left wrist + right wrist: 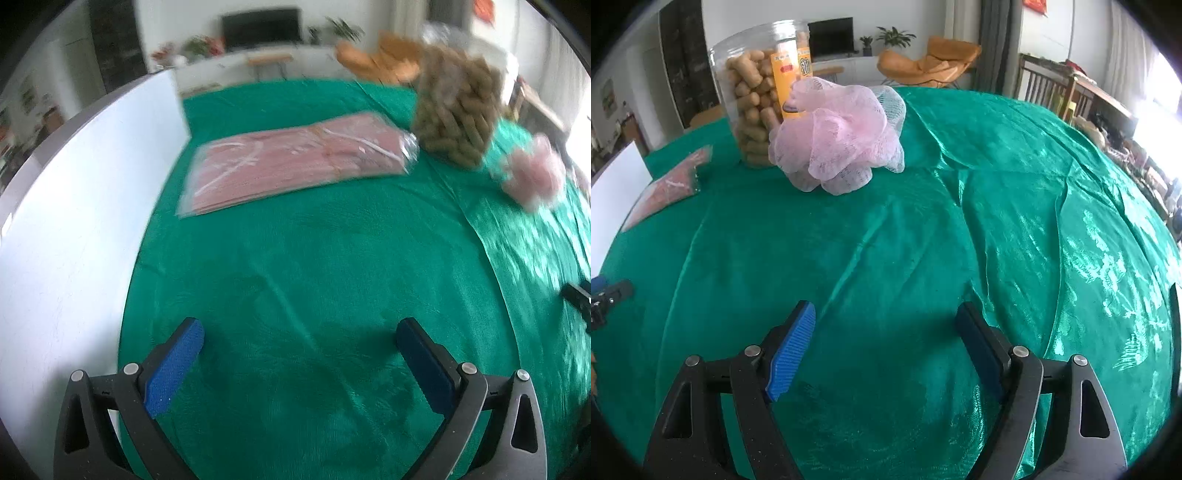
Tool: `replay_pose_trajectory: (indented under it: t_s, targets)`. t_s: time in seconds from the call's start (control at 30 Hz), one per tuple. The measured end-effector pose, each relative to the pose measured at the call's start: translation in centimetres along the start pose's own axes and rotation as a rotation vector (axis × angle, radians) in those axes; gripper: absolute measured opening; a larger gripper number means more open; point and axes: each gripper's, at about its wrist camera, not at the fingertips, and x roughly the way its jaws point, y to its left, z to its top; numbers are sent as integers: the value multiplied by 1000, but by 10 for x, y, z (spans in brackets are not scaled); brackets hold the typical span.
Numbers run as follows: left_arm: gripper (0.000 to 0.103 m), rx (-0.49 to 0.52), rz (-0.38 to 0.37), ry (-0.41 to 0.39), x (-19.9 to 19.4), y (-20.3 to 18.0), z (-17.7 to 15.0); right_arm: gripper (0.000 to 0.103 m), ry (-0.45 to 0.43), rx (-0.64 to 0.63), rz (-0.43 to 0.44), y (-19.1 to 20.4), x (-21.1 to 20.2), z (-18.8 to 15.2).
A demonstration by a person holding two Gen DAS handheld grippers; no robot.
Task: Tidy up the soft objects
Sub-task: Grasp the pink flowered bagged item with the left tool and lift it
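Green cloth is covering the whole surface, wrinkling into shiny folds toward the right side; behind it a living room is showing, with a dark television on a low white cabinet, potted plants beside it, an orange lounge chair and a wooden railing at the right; a white board is standing along the left edge of the cloth. The pink mesh bath pouf is sitting on the cloth far from both grippers, just in front of a clear plastic jar filled with tan snack sticks, seemingly touching it; a flat pink item in a clear plastic bag is lying to the left of the jar, though the left wrist view is blurring too much to tell what it holds. The left gripper is hovering over bare cloth with its blue-padded fingers spread apart and holding nothing; the right gripper is likewise hanging above the cloth, fingers wide and gripping nothing.
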Motion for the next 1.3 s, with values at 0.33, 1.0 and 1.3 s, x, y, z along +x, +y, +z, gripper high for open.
replay_pose_trajectory:
  t_s: [0.33, 1.0, 1.3]
  targets:
    - [103, 400, 129, 117, 35, -28, 104, 82, 0, 0, 0, 0, 0, 0]
    - [103, 50, -64, 170, 102, 43, 170, 83, -2, 4, 5, 1, 2, -1]
    - [30, -27, -96, 143, 54, 8, 128, 83, -4, 9, 12, 1, 2, 0]
